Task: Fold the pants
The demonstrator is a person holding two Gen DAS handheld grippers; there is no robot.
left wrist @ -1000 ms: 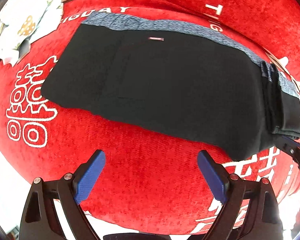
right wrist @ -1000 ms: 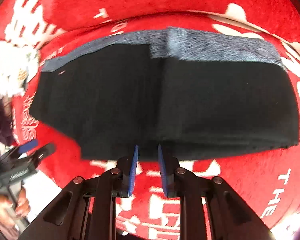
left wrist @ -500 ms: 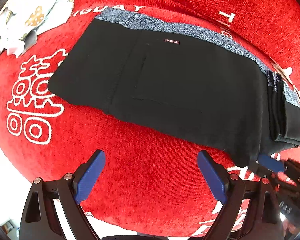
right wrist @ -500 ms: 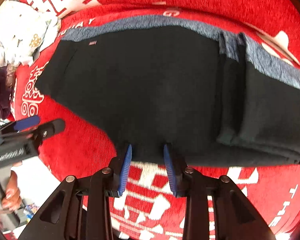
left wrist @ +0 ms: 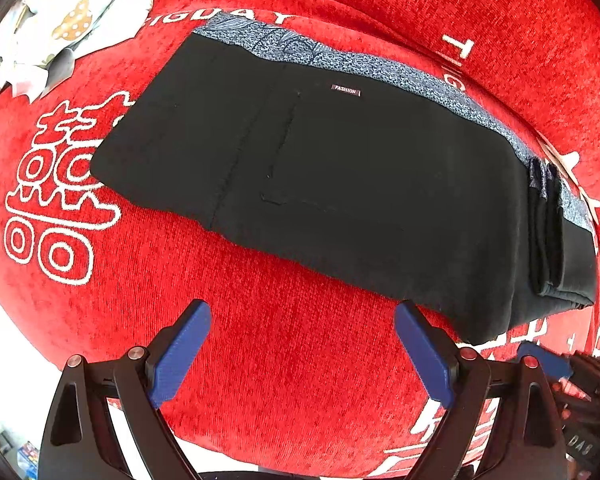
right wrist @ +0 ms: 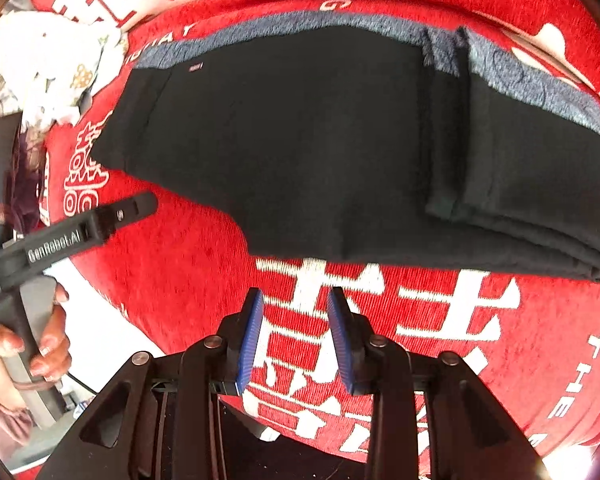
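Black pants [left wrist: 360,184] with a grey-blue patterned waistband lie folded flat on the red cloth [left wrist: 284,344]; a small "FASHION" label shows near the band. They also show in the right wrist view [right wrist: 340,148], with folded layers stacked at the right end. My left gripper [left wrist: 300,344] is wide open and empty, a little in front of the pants' near edge. My right gripper [right wrist: 296,332] is open with a narrower gap and empty, just short of the pants' near edge. It also shows at the lower right of the left wrist view [left wrist: 556,364].
The red cloth carries white characters and letters. A crumpled white patterned cloth [left wrist: 64,28] lies at the far left, also in the right wrist view [right wrist: 56,68]. The left gripper's body and the hand holding it [right wrist: 44,344] are at the left. The table edge runs close in front.
My right gripper has let go of the pants' near edge, opened wider and drawn back. The pants now lie flat. My left gripper stays open and has moved a little closer.
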